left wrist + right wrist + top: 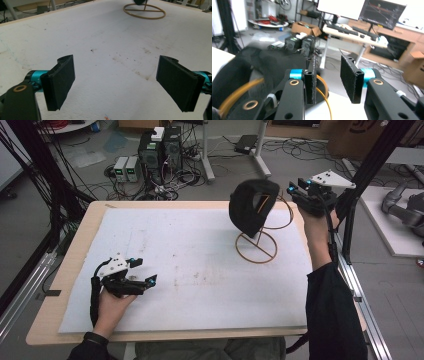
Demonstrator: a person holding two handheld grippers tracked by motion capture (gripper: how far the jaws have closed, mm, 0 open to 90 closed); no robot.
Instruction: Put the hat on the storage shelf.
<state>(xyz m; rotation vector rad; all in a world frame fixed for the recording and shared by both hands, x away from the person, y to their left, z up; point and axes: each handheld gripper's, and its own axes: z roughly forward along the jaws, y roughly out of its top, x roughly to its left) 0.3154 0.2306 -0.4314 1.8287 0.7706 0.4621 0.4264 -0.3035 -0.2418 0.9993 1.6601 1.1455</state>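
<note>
A black cap point(252, 205) hangs tilted on a golden wire stand point(256, 247) at the back right of the white mat point(200, 245). My right gripper point(295, 190) is held up just right of the cap, open, with nothing between its pads. In the right gripper view its jaws point(329, 80) stand apart, with the cap point(249, 67) to the left and the stand's upper wire ring point(322, 87) below them. My left gripper point(145, 272) rests low at the mat's front left, open wide and empty. In its own view the gripper point(115, 82) faces the stand's base ring point(144, 11) far ahead.
The mat covers a wooden table point(70, 270). Black frame posts point(350, 220) rise along the right edge. Computer towers point(160, 150) and tangled cables lie on the floor behind the table. A grey robot arm point(405, 207) lies on a side table at the right.
</note>
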